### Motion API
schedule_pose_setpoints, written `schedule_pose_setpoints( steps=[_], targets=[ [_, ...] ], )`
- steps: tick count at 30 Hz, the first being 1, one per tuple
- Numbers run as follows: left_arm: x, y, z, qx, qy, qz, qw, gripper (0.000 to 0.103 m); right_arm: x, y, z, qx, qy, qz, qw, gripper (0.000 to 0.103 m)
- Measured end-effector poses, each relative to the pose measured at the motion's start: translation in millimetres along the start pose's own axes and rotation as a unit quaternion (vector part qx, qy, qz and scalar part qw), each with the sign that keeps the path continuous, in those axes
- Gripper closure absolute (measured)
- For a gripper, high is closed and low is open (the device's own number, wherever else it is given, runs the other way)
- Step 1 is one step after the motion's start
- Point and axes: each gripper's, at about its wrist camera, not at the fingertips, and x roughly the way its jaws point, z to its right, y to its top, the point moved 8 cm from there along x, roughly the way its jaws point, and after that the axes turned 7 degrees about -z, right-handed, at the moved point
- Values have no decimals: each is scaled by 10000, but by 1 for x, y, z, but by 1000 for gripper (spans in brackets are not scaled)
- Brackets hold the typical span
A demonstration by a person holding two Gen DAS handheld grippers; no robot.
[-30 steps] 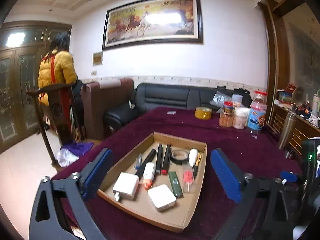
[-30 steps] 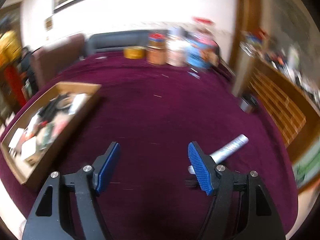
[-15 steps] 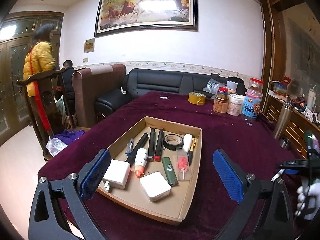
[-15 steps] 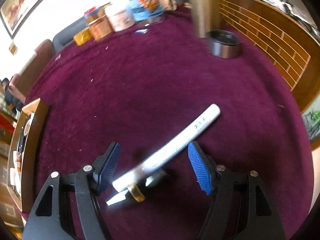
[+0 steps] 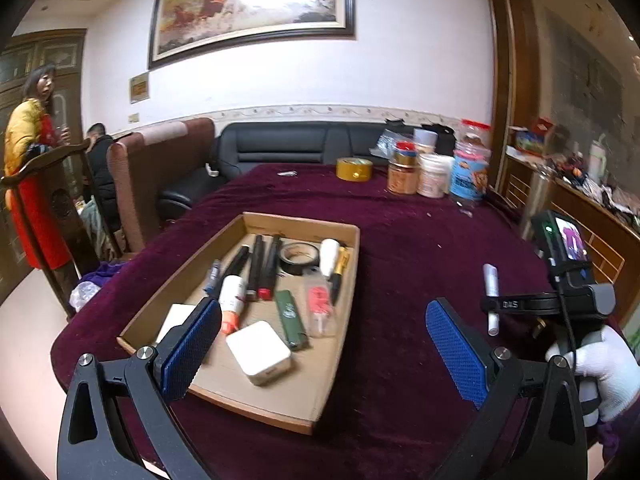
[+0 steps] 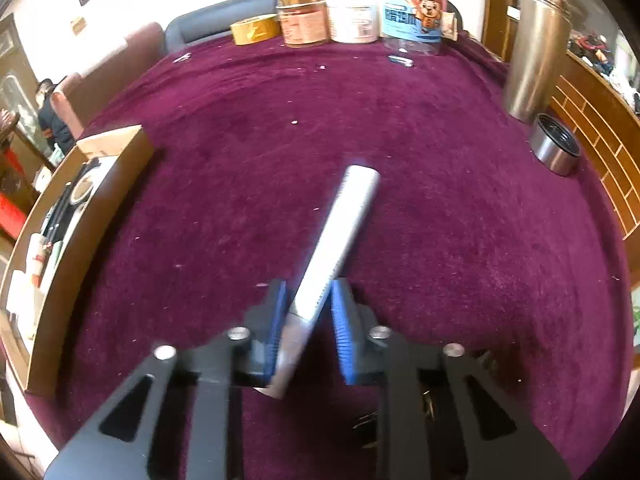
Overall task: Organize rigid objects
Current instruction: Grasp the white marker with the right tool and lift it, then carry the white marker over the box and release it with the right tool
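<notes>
So the tray (image 5: 344, 264) sits left of centre on the counter (image 5: 400, 240), pens, tape and chargers inside it. The tube (image 6: 340, 232) lies to its right, between the right claw's (image 6: 306, 324) pads. Jars (image 5: 436, 172) and a tape roll (image 5: 354, 169) line the far edge, sofa (image 5: 296, 146) behind them.
</notes>
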Motion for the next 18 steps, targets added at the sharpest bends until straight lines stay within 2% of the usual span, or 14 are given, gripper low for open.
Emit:
schedule_pose_setpoints(
  steps=[4, 9, 13, 18],
  targets=[
    [1, -2, 8, 69, -161, -101, 9998, 2, -4, -1, 7, 407, 711, -6, 9966, 91],
    [12, -5, -3, -283, -247, -353, 9987, 2, -18, -1, 0, 659, 1535, -32, 9859, 91],
    [23, -13, -19, -664, -299, -627, 9954, 2, -28, -1, -20, 767, 2255, -86, 9712, 91],
    [25, -14, -44, -935, -166, -604, 9936, 2, -35, -1, -71, 587, 2909, -298, 9545, 91]
  ],
)
